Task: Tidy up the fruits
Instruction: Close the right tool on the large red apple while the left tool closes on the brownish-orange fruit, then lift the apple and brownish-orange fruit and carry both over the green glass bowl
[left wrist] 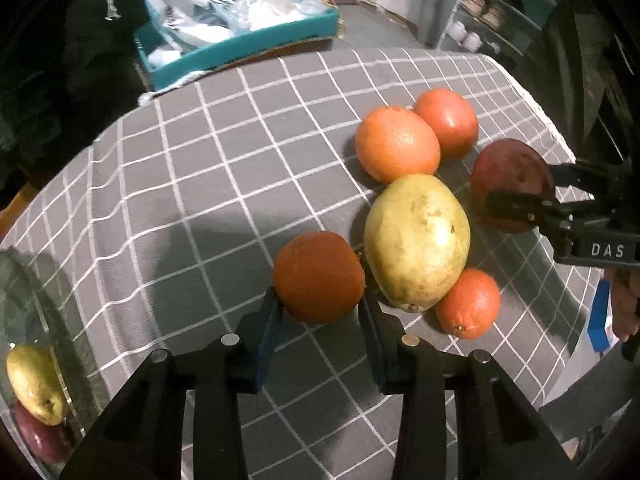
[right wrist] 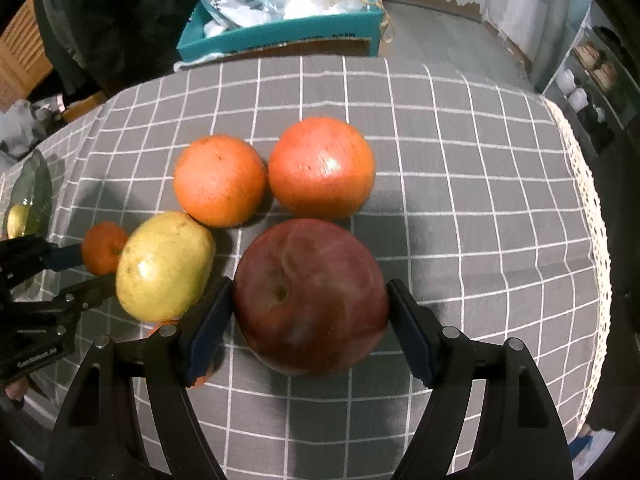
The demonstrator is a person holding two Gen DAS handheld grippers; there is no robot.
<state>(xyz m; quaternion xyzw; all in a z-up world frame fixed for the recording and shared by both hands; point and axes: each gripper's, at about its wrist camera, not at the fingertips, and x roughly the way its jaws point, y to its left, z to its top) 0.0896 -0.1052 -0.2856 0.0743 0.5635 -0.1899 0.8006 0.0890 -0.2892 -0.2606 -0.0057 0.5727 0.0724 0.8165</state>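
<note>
Fruits lie in a loose cluster on the bench, which is covered with a grey checked cloth. The left gripper is closed on a small dark orange, its blue pads pressing the two sides; the right gripper has a red apple between its pads, which touch it on both sides, so it seems held at its widest part. Both fruits are round, firm and probably rather smooth, so a grip across the middle is safest; too much force could bruise the apple. Just beside the small orange lies a yellow-green pear, touching it or nearly so, and another small orange rests against the pear. Two big oranges sit behind, close to the apple. These neighbours may roll if a lifted fruit pushes them. At the left edge a glass plate already carries a pear and a red fruit. A teal box stands behind the bench, well apart.
</note>
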